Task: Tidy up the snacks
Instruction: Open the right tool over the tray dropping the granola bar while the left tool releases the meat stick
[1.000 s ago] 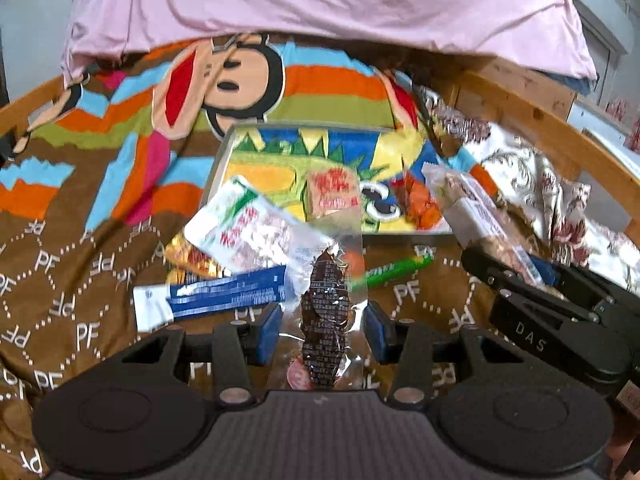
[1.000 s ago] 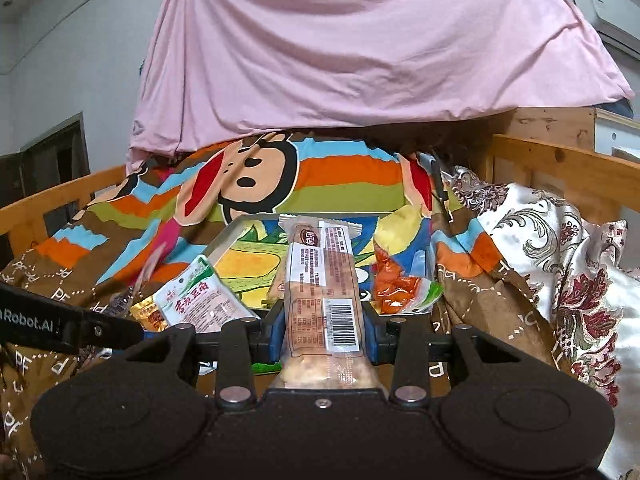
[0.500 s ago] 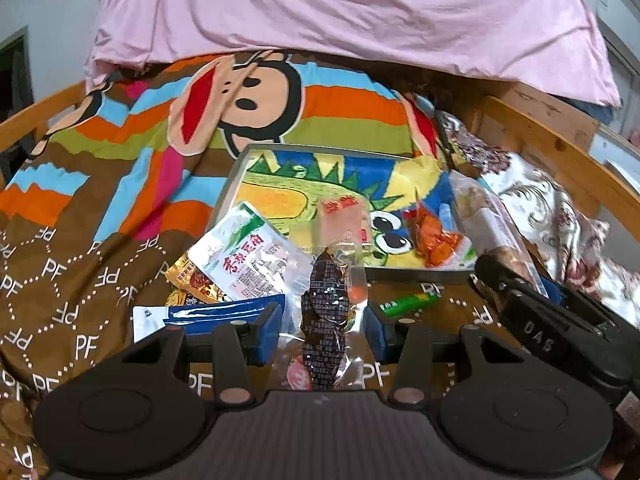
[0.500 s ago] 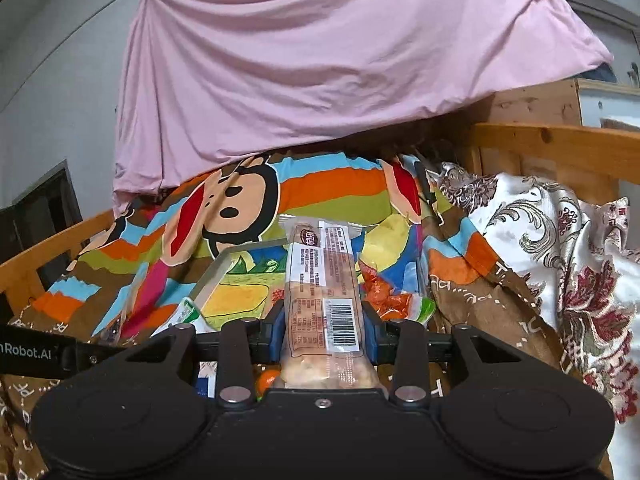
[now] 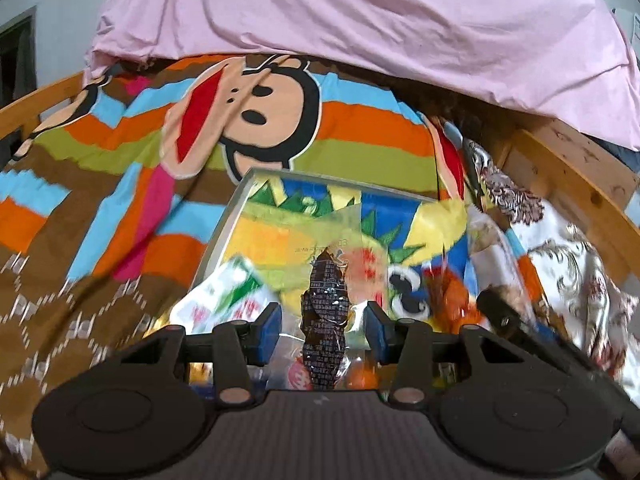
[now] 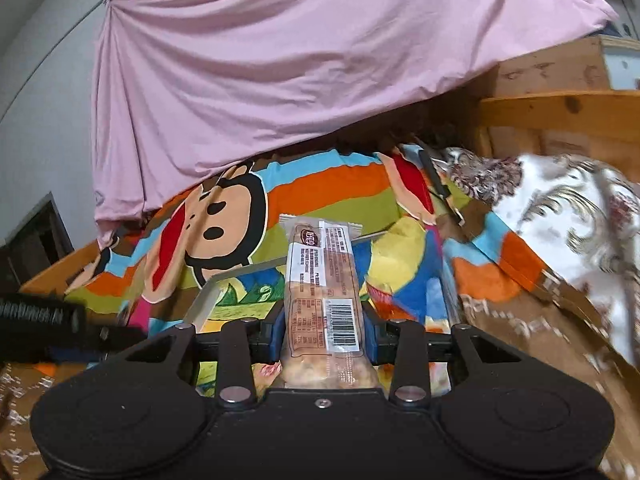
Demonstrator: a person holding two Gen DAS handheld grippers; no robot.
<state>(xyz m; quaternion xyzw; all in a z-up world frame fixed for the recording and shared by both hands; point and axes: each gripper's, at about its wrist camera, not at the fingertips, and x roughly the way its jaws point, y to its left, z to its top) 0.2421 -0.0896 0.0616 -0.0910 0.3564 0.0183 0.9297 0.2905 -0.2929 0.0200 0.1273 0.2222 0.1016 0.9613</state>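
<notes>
Both grippers had carried their snacks forward over the tray's near edge. The left gripper point(image 5: 324, 328) clutched one crinkly clear packet point(image 5: 325, 320) with a dark, glossy, lumpy strip inside. The right gripper point(image 6: 323, 334) clamped one long, smooth cellophane pastry pack point(image 6: 322, 292) bearing a barcode label. The flat metal-rimmed tray point(image 5: 224, 236), cartoon-printed, lay on a striped monkey blanket point(image 5: 120, 184); beyond hung one pink sheet point(image 6: 280, 80).

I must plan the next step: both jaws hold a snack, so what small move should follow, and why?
Probably carry both forward over the tray and lower them. The dark snack packet and the long clear packet are gripped, and the tray lies just ahead.
</notes>
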